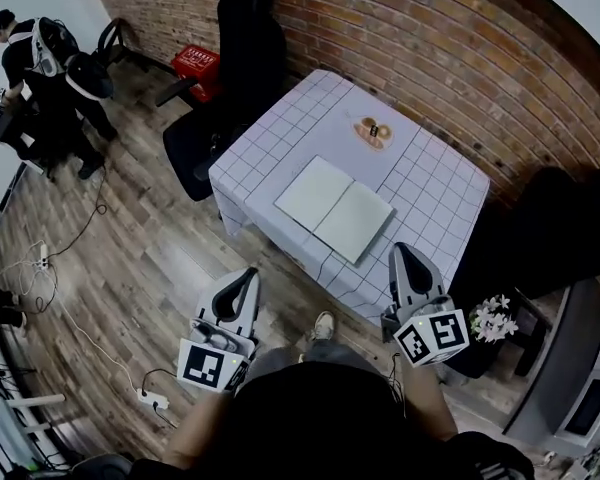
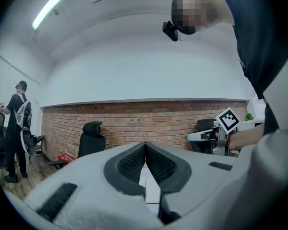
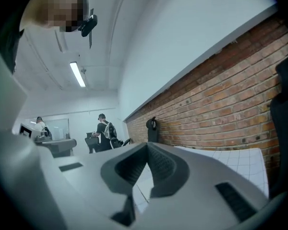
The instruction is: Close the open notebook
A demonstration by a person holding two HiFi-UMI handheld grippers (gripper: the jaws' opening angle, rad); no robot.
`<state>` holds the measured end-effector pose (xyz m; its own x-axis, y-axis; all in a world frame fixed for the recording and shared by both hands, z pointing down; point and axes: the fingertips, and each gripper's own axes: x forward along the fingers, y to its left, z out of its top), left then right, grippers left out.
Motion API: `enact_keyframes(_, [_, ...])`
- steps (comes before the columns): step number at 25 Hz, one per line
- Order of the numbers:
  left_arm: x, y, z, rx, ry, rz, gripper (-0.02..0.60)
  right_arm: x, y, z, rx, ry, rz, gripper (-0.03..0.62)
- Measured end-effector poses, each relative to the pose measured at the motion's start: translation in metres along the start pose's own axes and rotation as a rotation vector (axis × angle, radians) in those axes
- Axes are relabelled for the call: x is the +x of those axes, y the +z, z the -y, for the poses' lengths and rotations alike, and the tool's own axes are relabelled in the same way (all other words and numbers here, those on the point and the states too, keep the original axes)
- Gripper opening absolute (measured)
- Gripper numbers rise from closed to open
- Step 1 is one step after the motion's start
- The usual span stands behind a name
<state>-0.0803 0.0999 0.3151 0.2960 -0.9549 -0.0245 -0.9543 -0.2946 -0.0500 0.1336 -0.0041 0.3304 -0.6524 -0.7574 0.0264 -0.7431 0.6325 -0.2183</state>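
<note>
While the notebook point(image 1: 334, 208) lies open and flat at the middle of the table point(image 1: 440, 183), only the approach is judged under way. The left gripper point(image 1: 248, 276) and right gripper point(image 1: 405, 253) are held off the table's near edge, jaws pressed together, empty. Next, one page edge must be caught and folded over.

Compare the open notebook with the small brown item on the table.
The notebook covers far more of the checked table than the small brown item. The notebook is white, rectangular and lies open; the brown item is roundish, too small to identify. The notebook lies by the table's near edge, the brown item nearer the brick wall. Both rest on the tabletop.
</note>
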Motion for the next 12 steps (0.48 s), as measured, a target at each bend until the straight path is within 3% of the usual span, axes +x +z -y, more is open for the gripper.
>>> enact_keyframes(7, [0.041,-0.006,-0.016,-0.005,0.032,-0.014,0.023,0.040,-0.011,0.030,0.033,0.033,-0.051,0.014])
enact_keyframes(12, [0.070,-0.023,-0.025,-0.067,-0.008,-0.062,0.023,0.067,-0.027,0.039,0.039,0.023,-0.123,0.014])
